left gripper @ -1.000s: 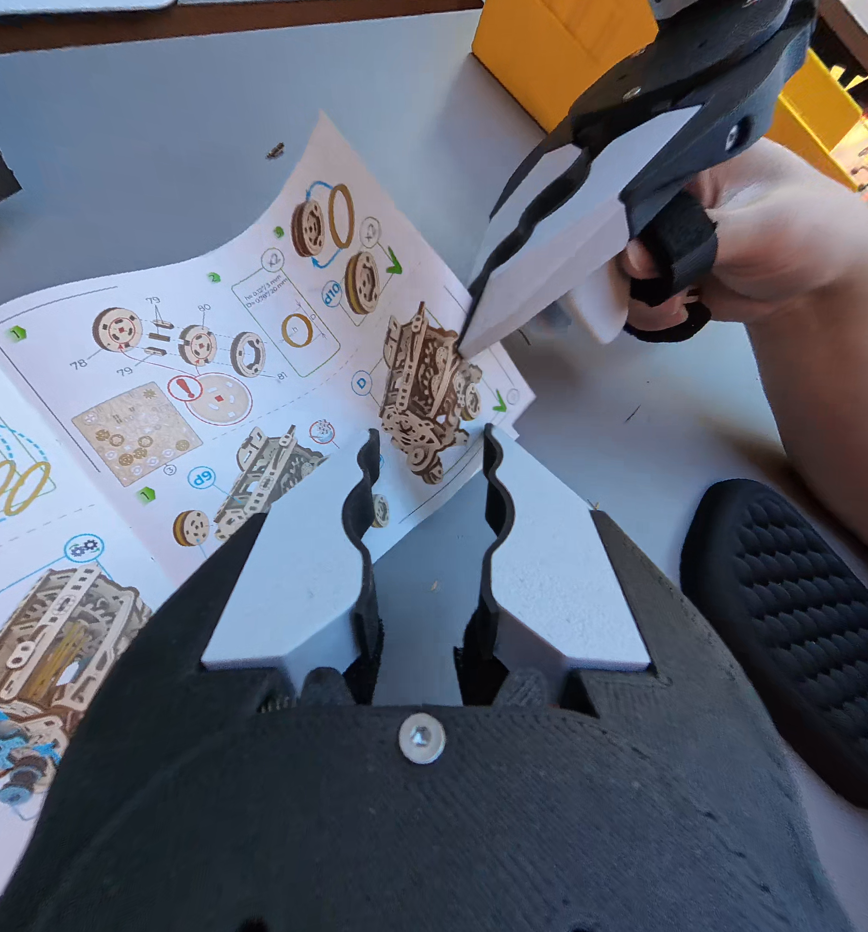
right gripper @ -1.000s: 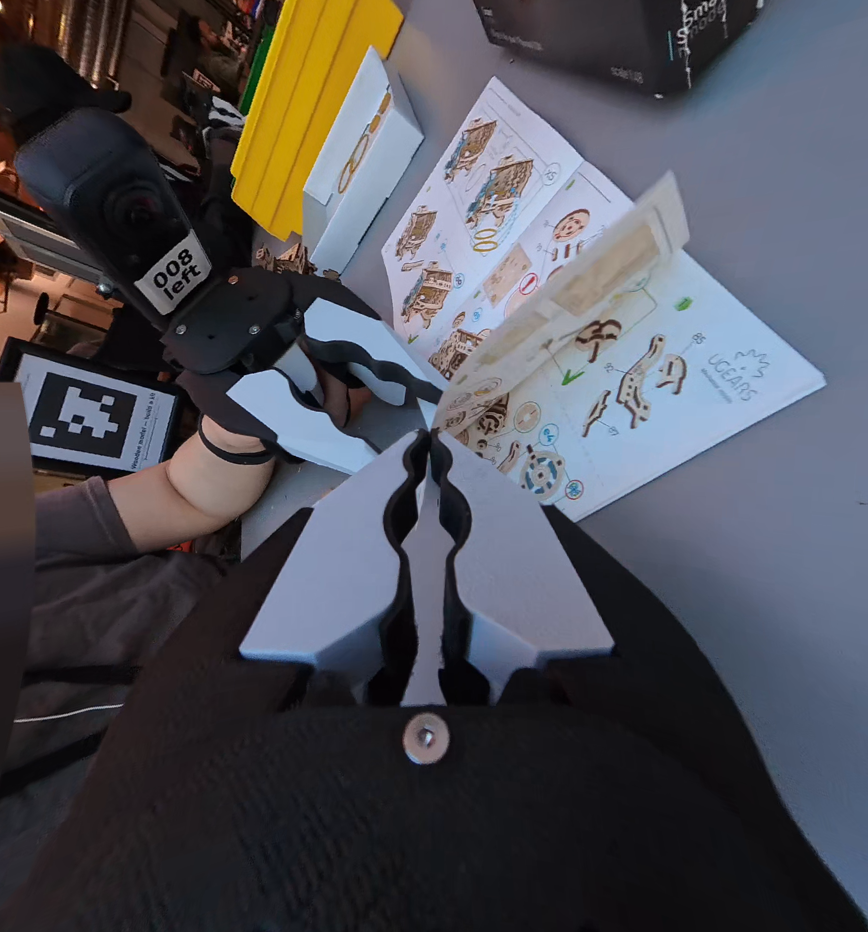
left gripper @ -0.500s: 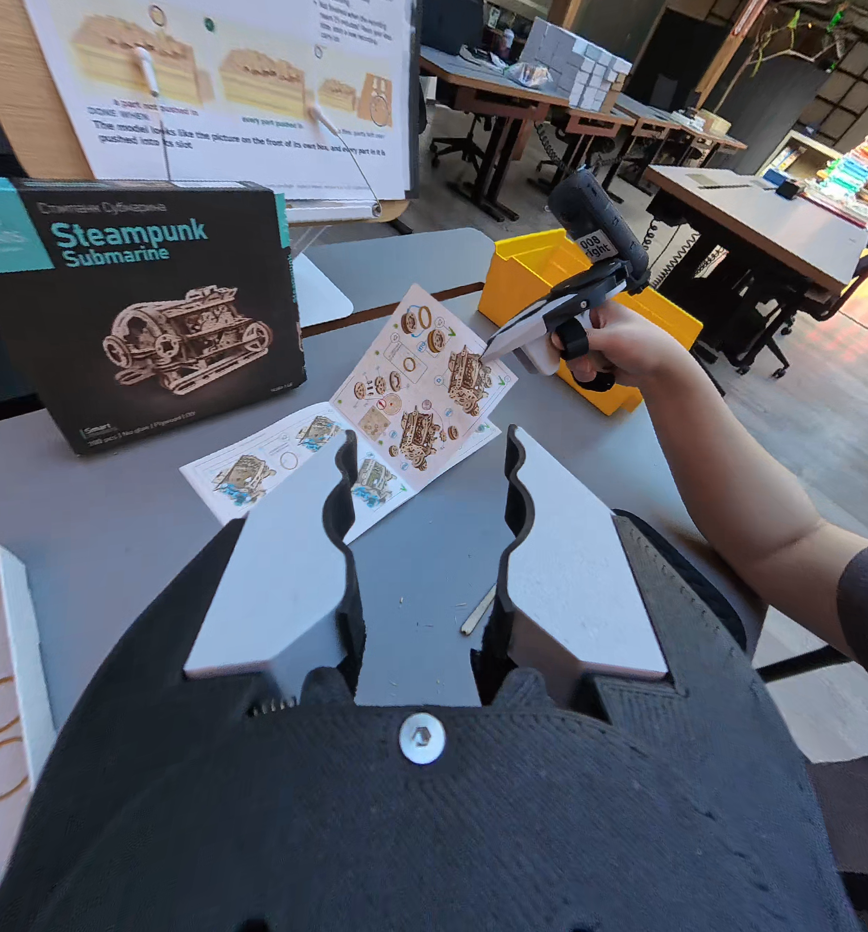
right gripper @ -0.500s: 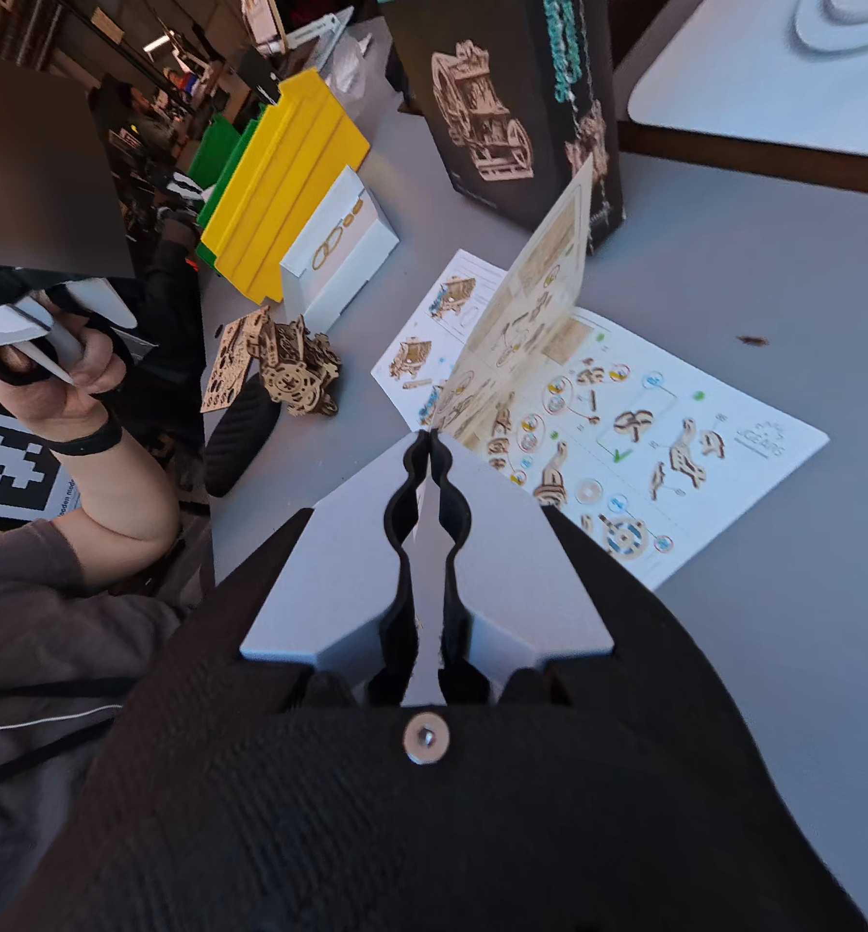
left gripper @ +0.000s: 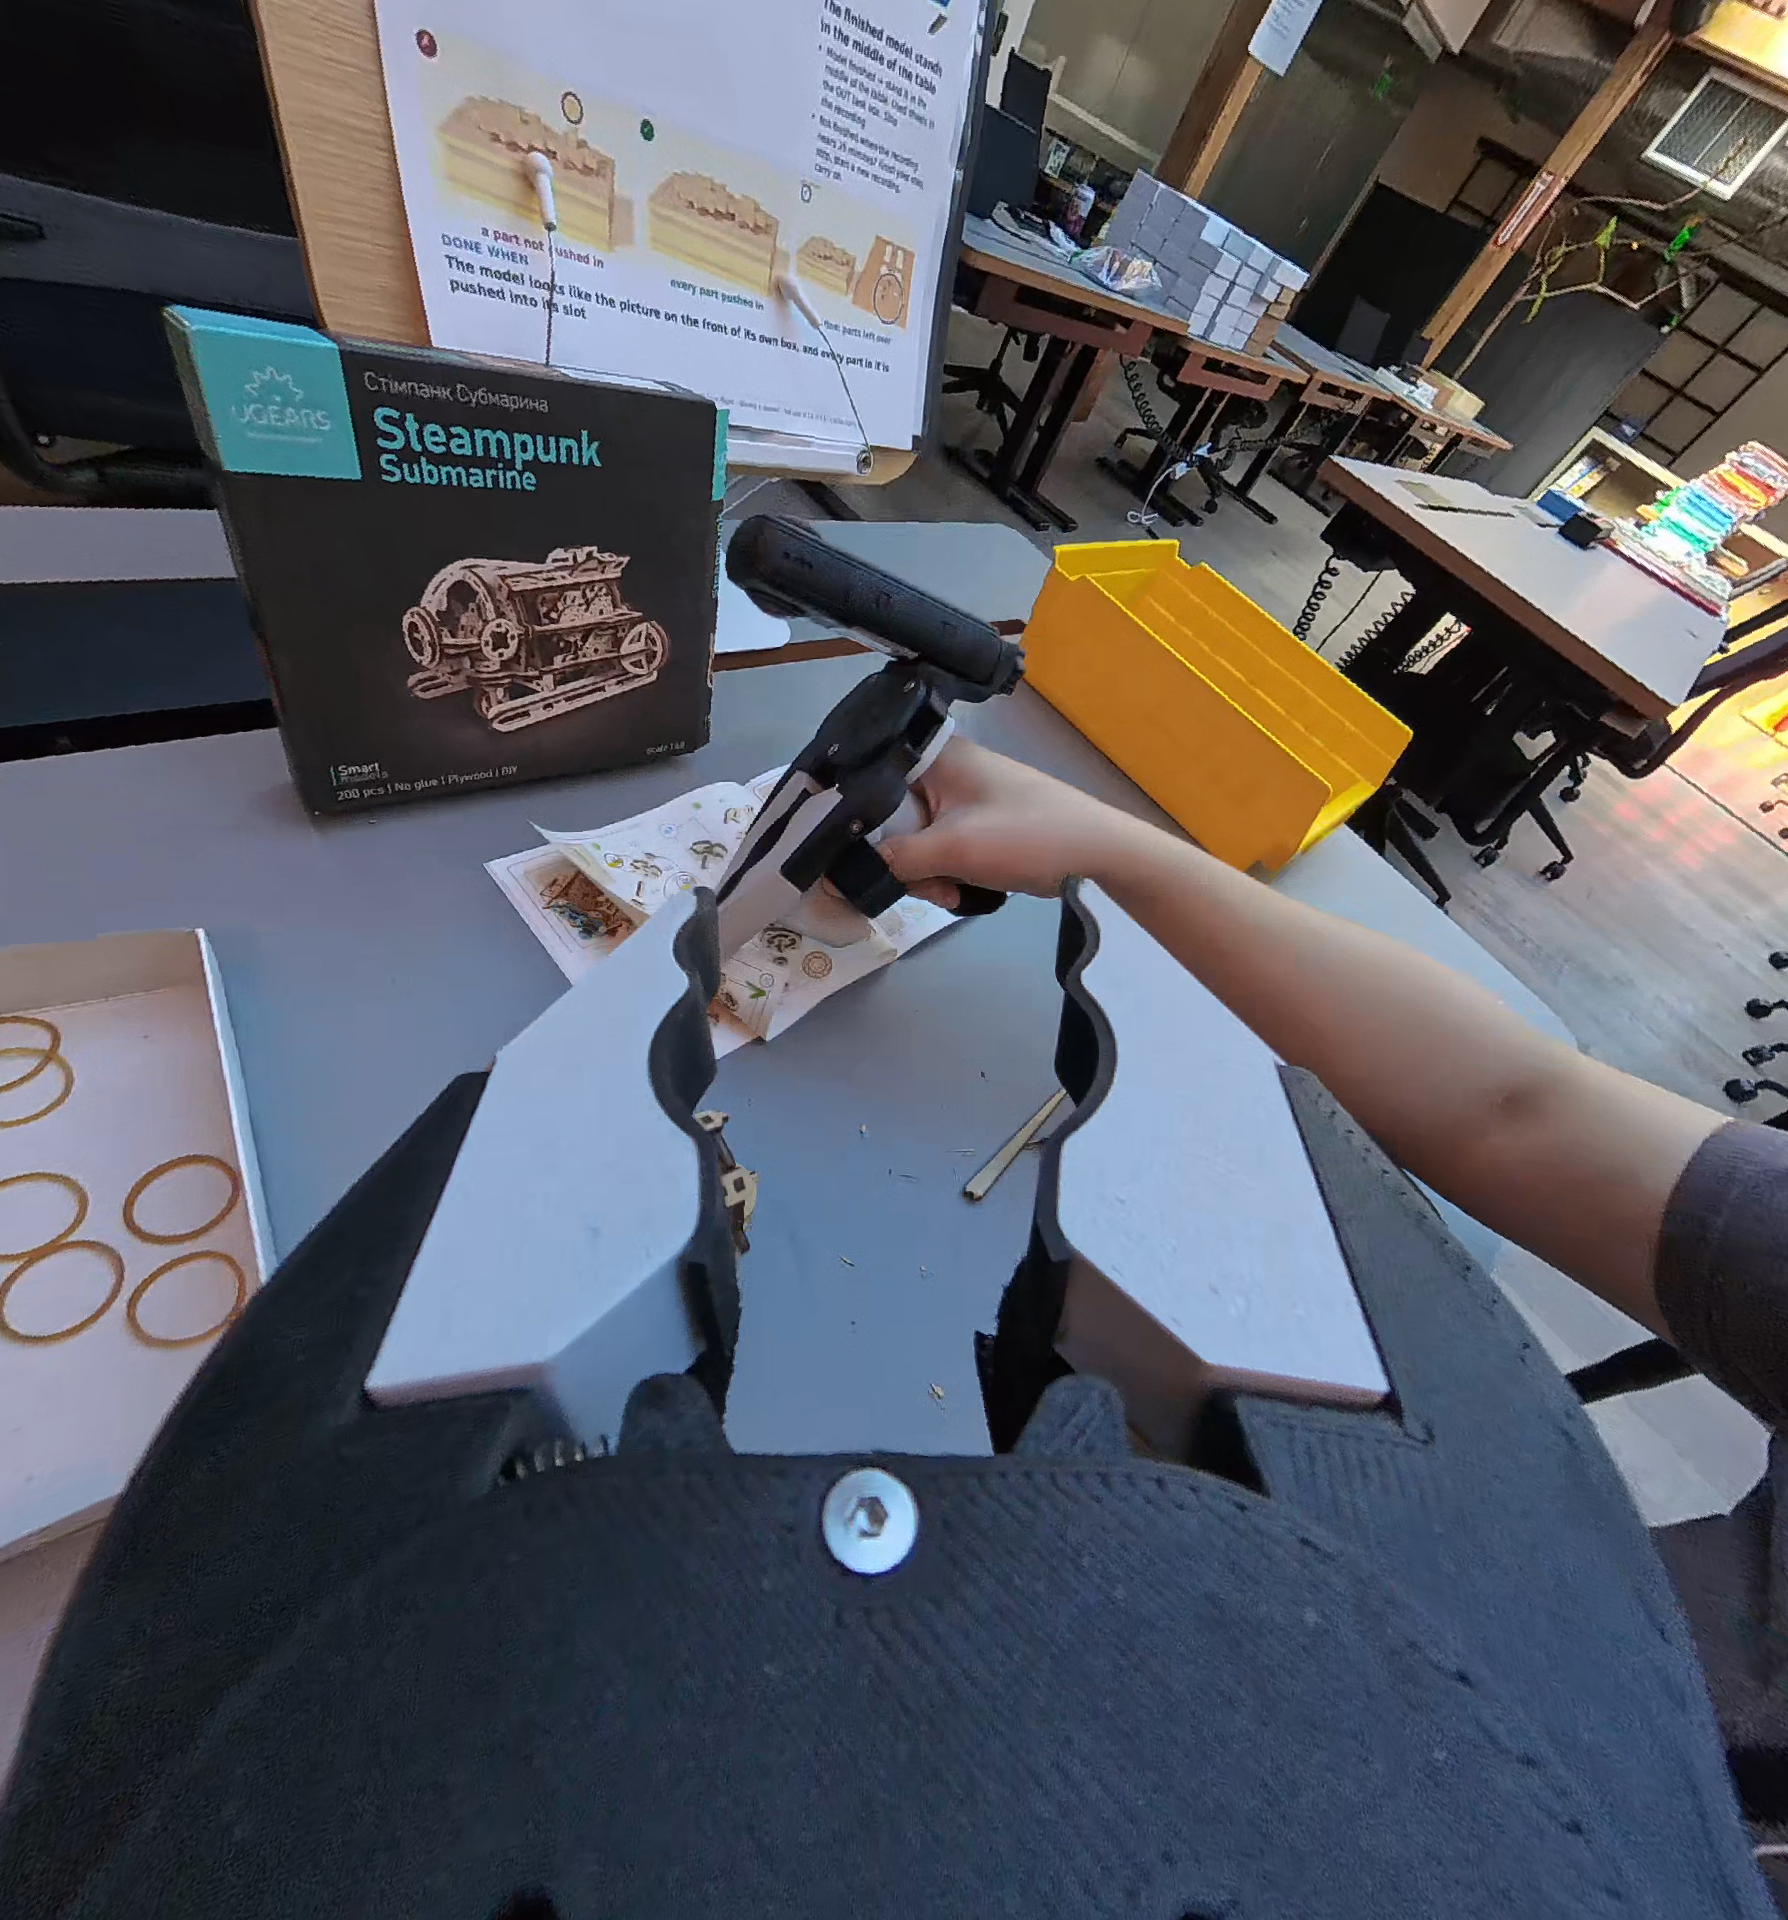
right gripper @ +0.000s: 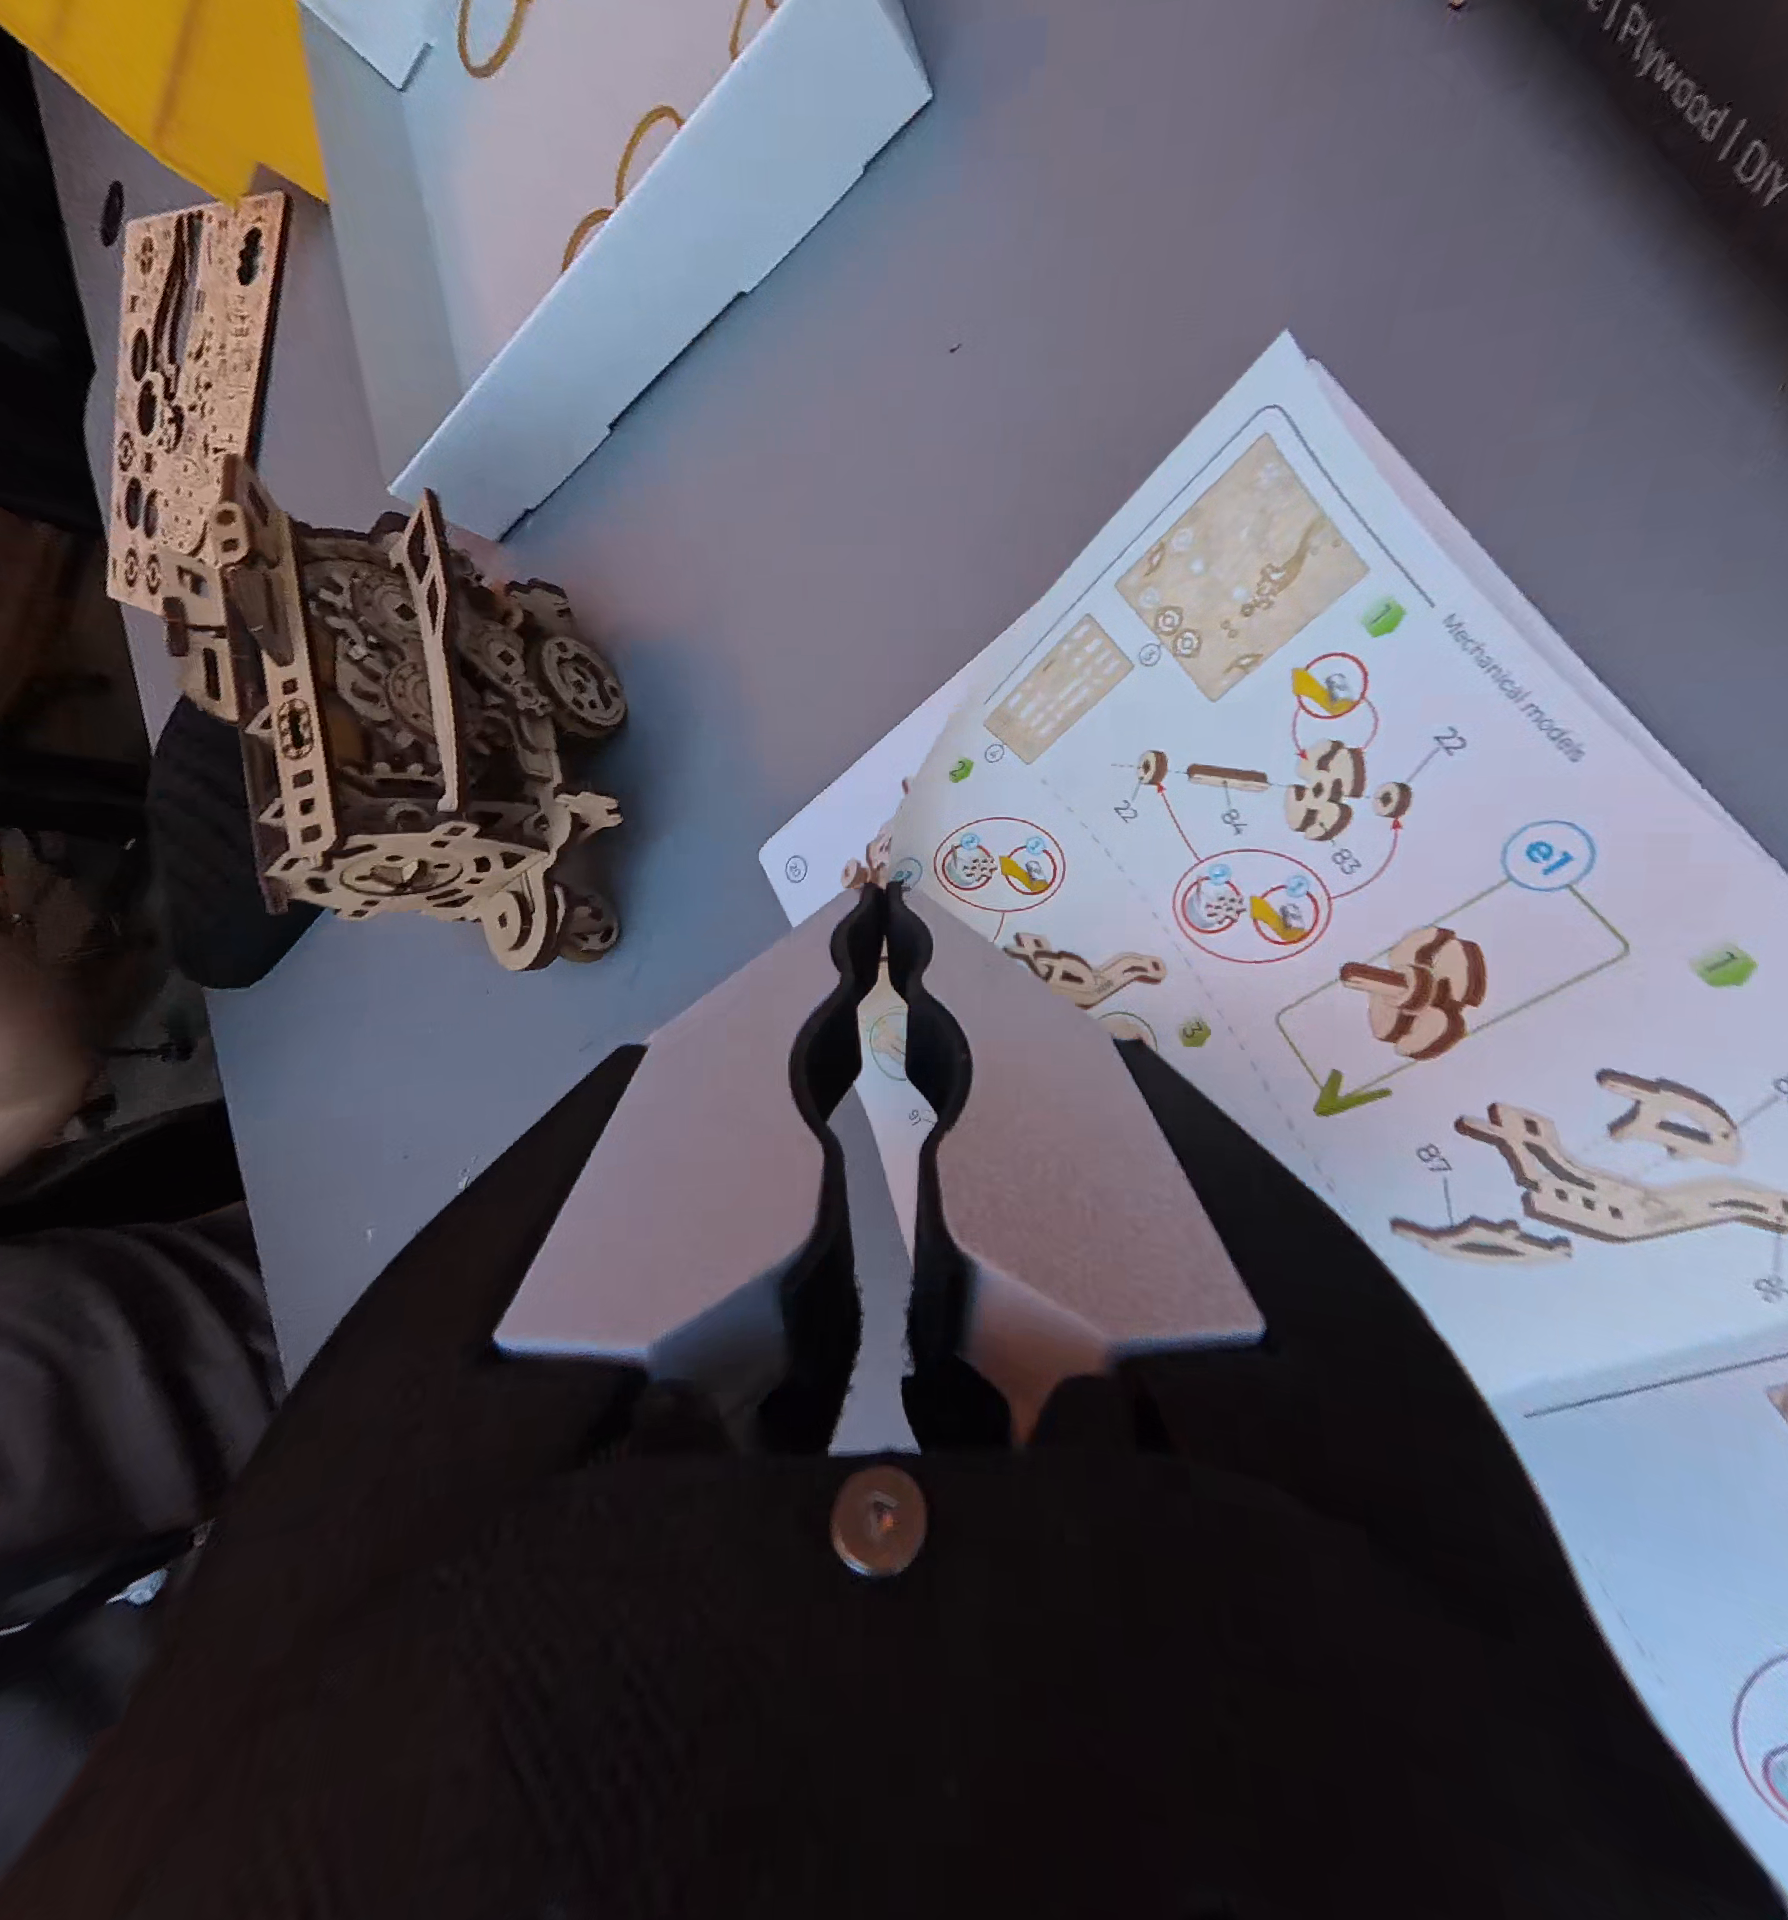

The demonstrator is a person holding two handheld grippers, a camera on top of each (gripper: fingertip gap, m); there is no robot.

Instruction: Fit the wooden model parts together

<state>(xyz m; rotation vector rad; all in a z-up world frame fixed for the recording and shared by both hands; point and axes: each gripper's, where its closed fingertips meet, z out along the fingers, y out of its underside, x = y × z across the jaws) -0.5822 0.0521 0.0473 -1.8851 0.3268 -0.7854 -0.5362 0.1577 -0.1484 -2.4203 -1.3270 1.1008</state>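
Grey tabletop (left gripper: 370, 935) carried everything that mattered at that moment. The left gripper (left gripper: 885, 1023) hung above it with its two black-edged white fingers spread wide apart and nothing between them; under the gap lay a thin pale wooden stick (left gripper: 1015, 1143) among scattered crumbs of wood. The right gripper (right gripper: 882, 902) had its tips pressed together at the lower corner of a lifted page of the open illustrated instruction booklet (right gripper: 1389, 831), though whether paper was actually pinched between them could not be made out. From the left wrist view the right gripper (left gripper: 739, 899) pointed down onto the same booklet (left gripper: 651, 862), held by a person's bare hand (left gripper: 983, 821). The half-built brown wooden model (right gripper: 402, 727), thick with gears and small wheels, stood on the table well to the left of the booklet, touched by neither gripper, with a punched-out plywood parts sheet (right gripper: 194, 384) just behind it. A shallow white cardboard tray (left gripper: 194, 1039) holding tan rubber bands (left gripper: 100, 1247) sat near the model, a dark upright product box (left gripper: 474, 582) stood beyond the booklet, and a yellow plastic bin (left gripper: 1212, 696) rested farther right.
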